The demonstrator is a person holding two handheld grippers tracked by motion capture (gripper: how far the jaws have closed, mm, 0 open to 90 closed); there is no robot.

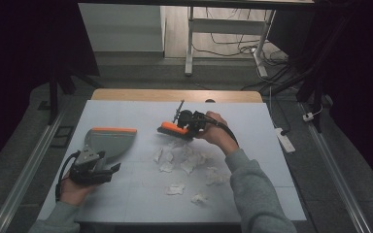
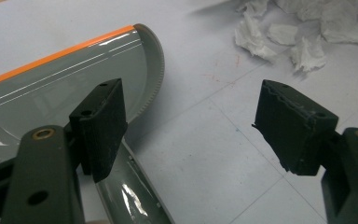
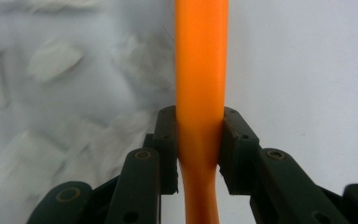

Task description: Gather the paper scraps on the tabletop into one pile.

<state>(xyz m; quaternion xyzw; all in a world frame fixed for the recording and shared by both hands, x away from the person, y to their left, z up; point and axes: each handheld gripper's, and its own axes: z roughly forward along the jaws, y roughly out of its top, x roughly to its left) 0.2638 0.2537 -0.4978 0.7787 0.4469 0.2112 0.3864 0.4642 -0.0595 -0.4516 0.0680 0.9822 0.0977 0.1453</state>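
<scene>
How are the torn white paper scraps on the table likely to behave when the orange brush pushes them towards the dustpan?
The paper scraps look thin and crumpled, so they are probably very light and floppy, likely to slide easily on the smooth table. Lying loose and apart, some may scatter or catch under the brush in the right gripper. The dustpan looks rigid.

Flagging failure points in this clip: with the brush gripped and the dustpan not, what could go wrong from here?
1. The left gripper stands open over the grey plastic dustpan with an orange edge, so a sweep may push the unheld pan away.
2. The right gripper pinches only the orange brush handle; it could twist.
3. The scattered white paper scraps may spread.
</scene>
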